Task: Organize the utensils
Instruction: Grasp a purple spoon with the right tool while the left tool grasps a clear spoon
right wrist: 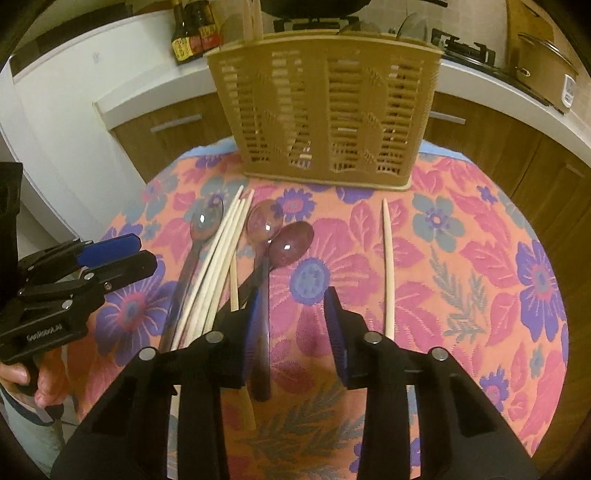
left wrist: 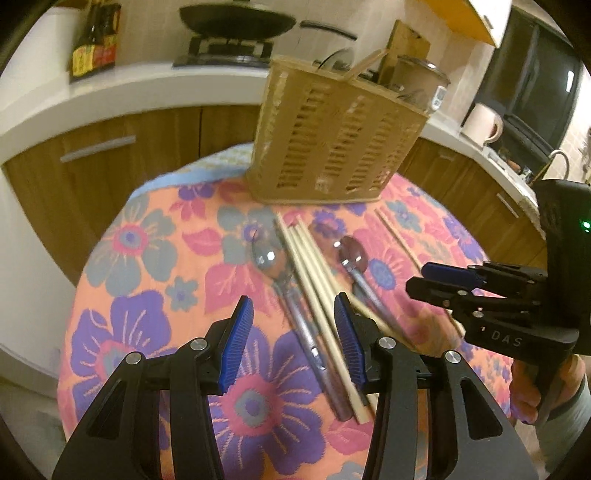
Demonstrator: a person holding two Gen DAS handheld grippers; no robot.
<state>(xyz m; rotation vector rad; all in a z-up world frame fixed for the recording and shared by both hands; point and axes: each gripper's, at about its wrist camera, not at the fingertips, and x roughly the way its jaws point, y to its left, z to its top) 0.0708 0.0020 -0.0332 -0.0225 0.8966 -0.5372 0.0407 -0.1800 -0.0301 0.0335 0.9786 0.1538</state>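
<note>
A tan slotted utensil holder (left wrist: 332, 136) (right wrist: 325, 110) stands at the far side of the round flowered table. In front of it lie metal spoons (left wrist: 269, 258) (right wrist: 291, 243) and a bundle of pale chopsticks (left wrist: 314, 280) (right wrist: 218, 266). One chopstick (right wrist: 388, 266) lies apart on the right. My left gripper (left wrist: 293, 301) is open, with a spoon handle and chopsticks below and between its blue pads, not pressed. My right gripper (right wrist: 292, 295) is open; a spoon handle runs along its left pad with a wide gap to the other. Each gripper shows in the other's view (left wrist: 417, 278) (right wrist: 147, 253).
The table carries an orange, pink and purple flowered cloth (left wrist: 155, 332) (right wrist: 480, 277). Behind it runs a white counter with wooden cabinets (left wrist: 110, 158), a wok on a stove (left wrist: 236, 18), sauce bottles (right wrist: 192, 33), a cooker (left wrist: 417, 77) and a kettle (left wrist: 480, 123).
</note>
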